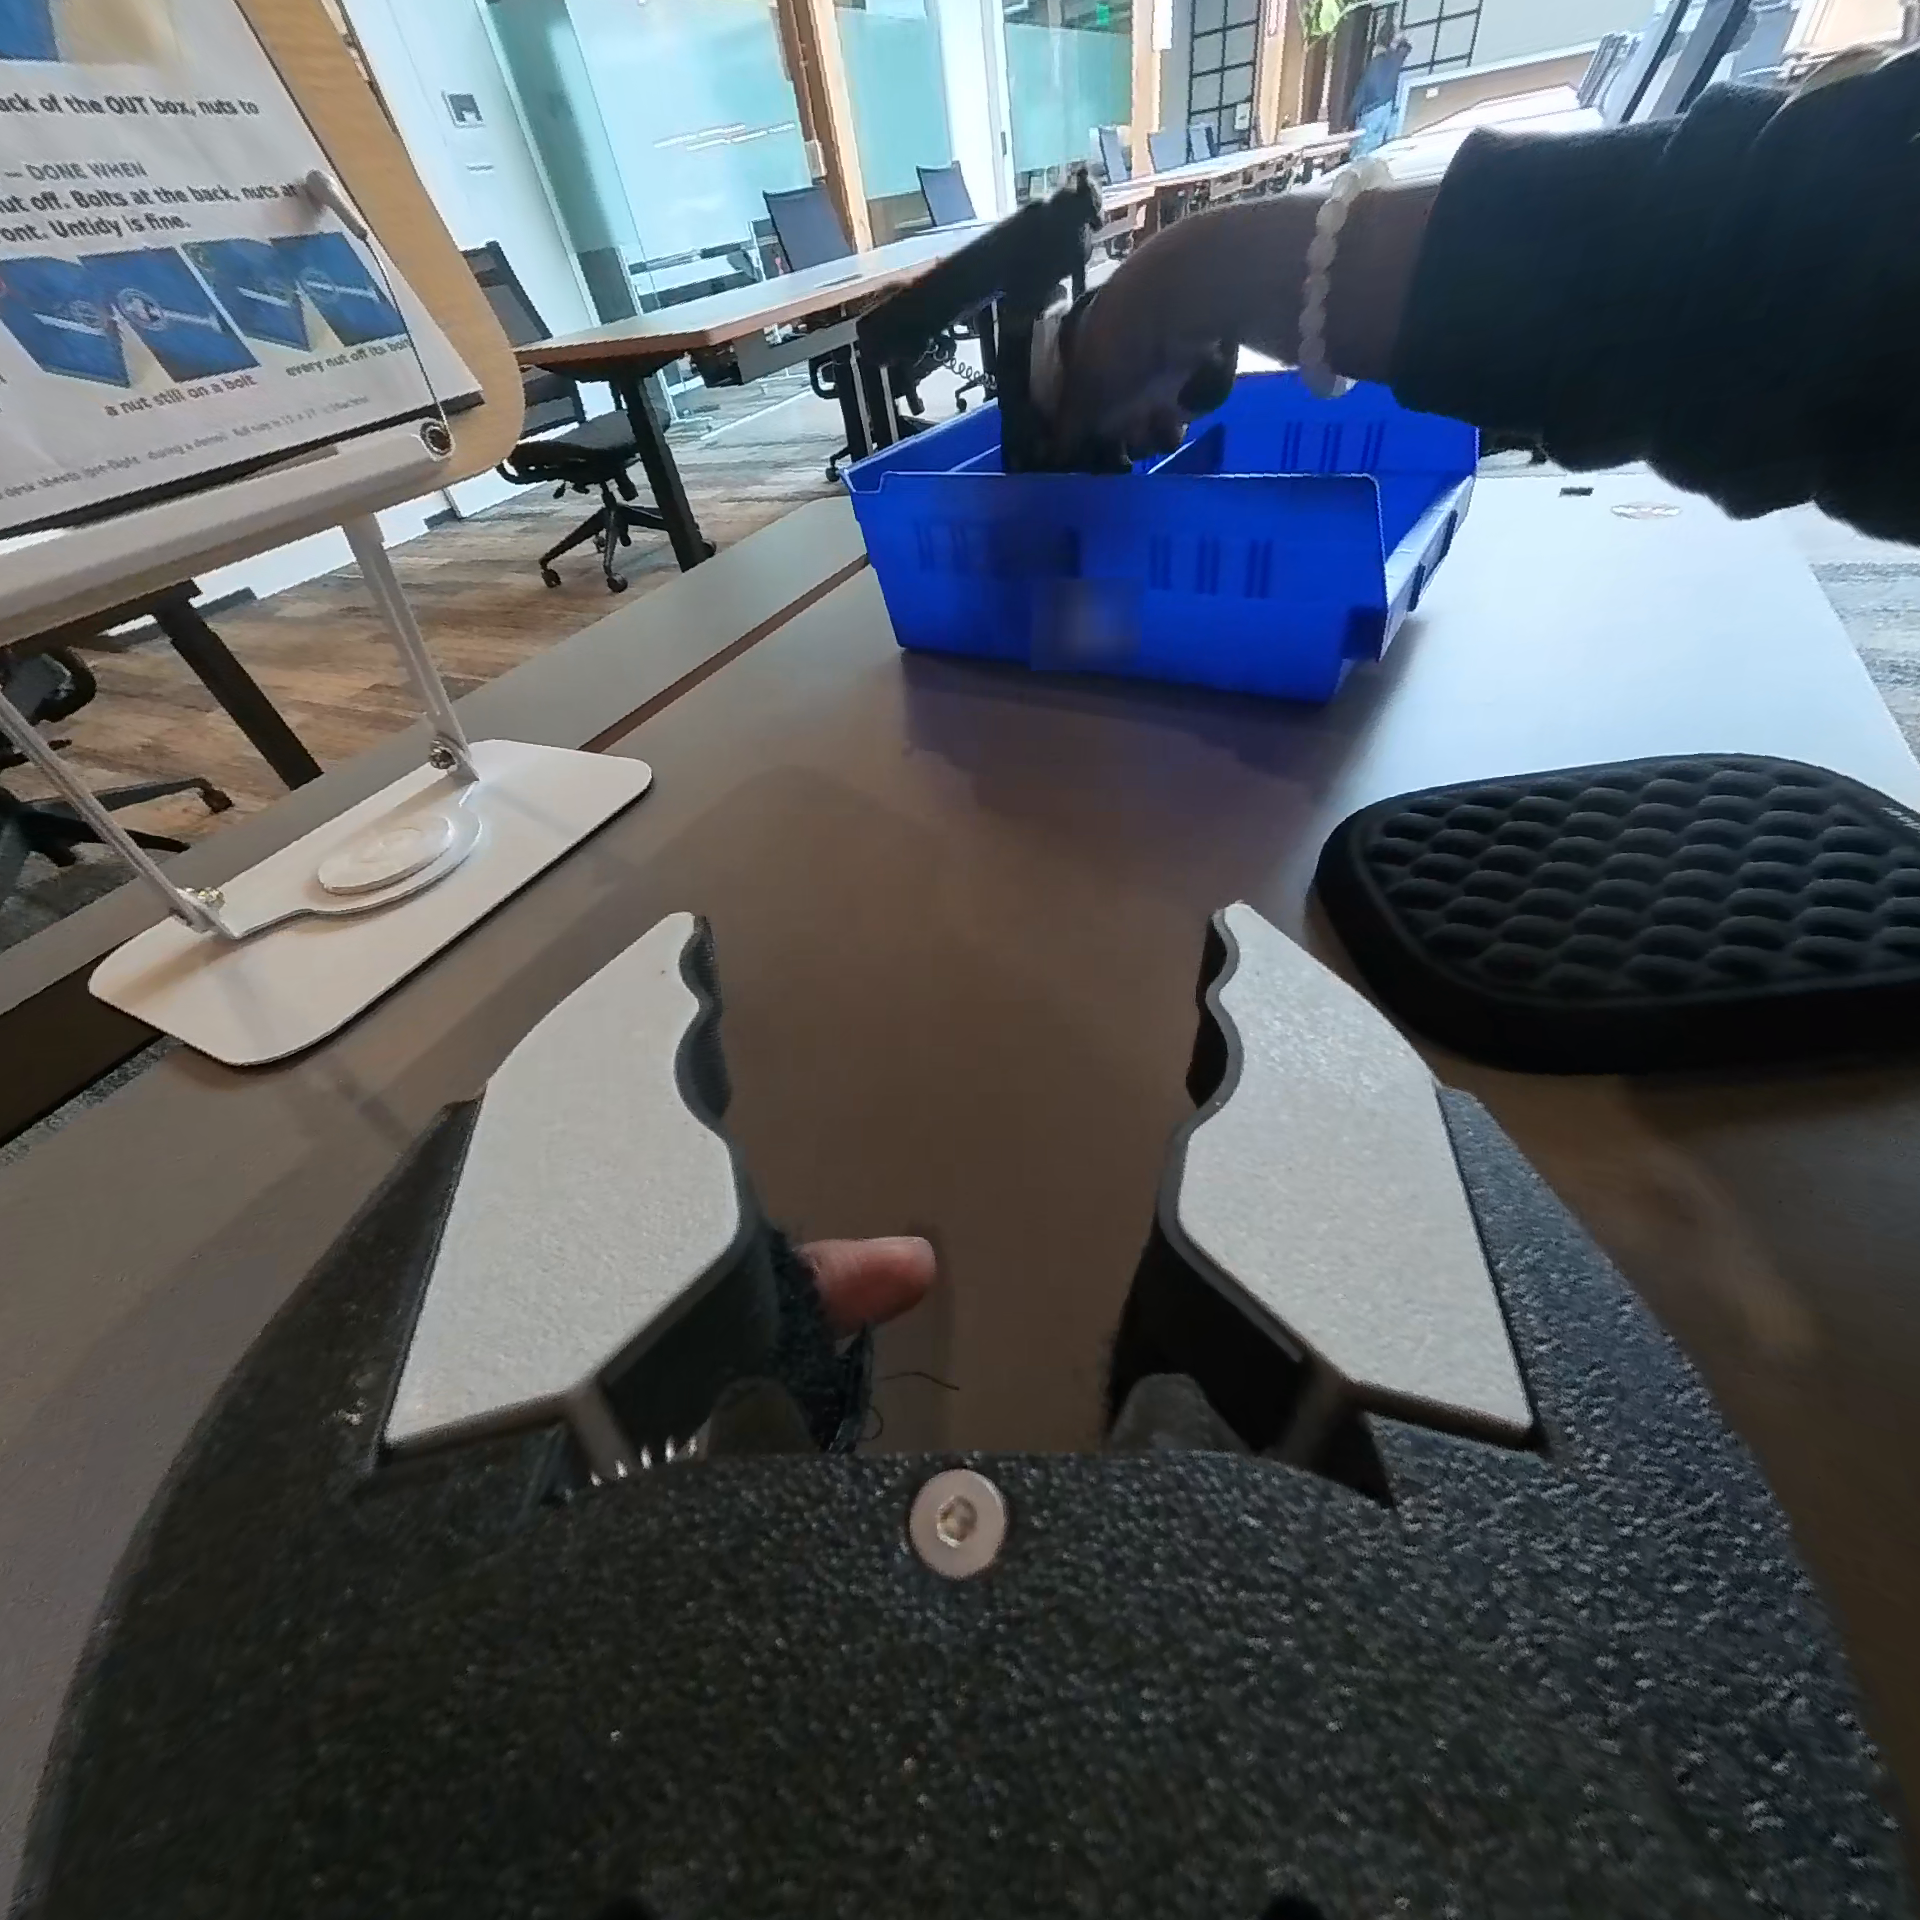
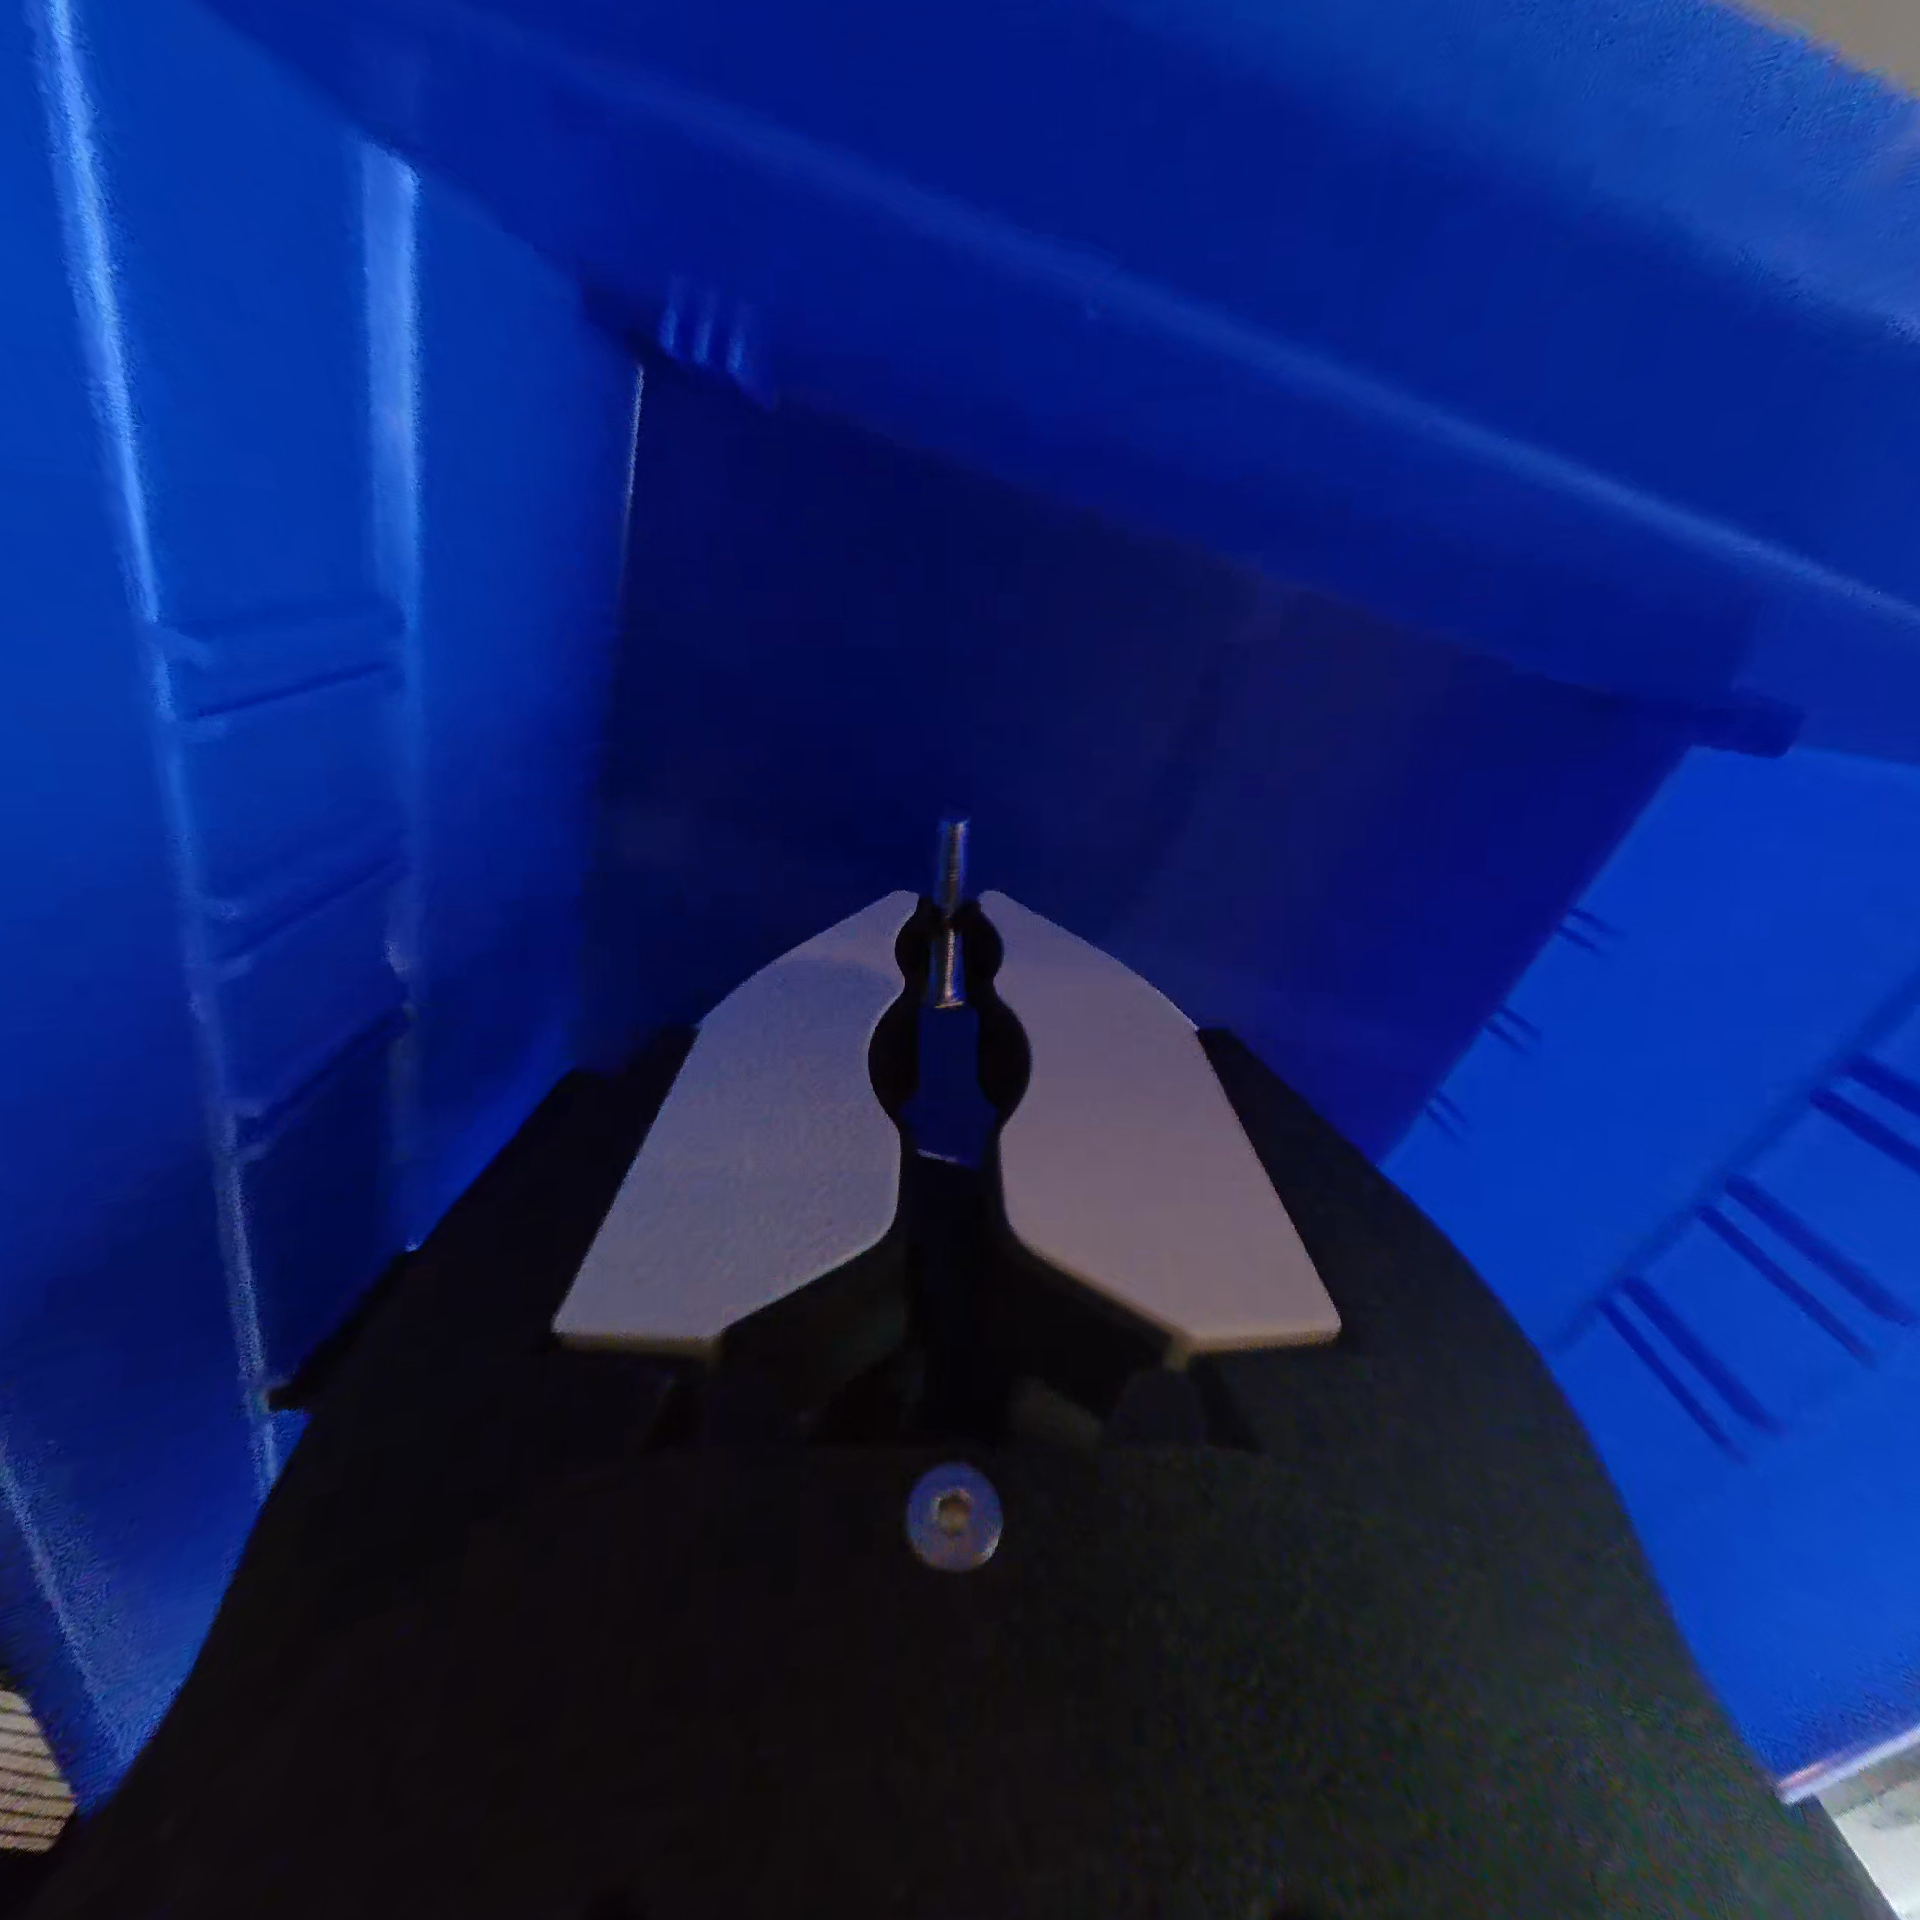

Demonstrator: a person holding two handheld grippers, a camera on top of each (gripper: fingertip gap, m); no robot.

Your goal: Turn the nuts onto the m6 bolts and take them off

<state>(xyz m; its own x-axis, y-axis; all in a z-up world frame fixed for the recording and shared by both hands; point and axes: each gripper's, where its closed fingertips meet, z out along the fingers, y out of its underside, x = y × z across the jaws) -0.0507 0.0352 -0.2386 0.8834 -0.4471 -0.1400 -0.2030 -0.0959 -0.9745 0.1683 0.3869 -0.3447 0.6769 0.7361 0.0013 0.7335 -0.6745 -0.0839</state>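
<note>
My left gripper (image 1: 956,935) is wide open over the dark table (image 1: 935,831), with nothing between its fingers. A blue divided bin (image 1: 1153,582) stands ahead of it on the table. My right gripper (image 1: 1039,416) reaches down into that bin, held by a hand in a dark sleeve. In the right wrist view my right gripper (image 2: 948,909) is shut on a silver bolt (image 2: 950,873). The bolt's threaded shank sticks out past the fingertips. The bin's blue walls (image 2: 312,623) surround it on all sides. No nut shows in either view.
A white stand (image 1: 364,883) with a printed instruction sheet (image 1: 177,260) is at the left on the table. A black honeycomb pad (image 1: 1642,914) lies at the right. Office desks and chairs stand beyond the table edge. One gripper's finger ends stand about 45 cm off the other's.
</note>
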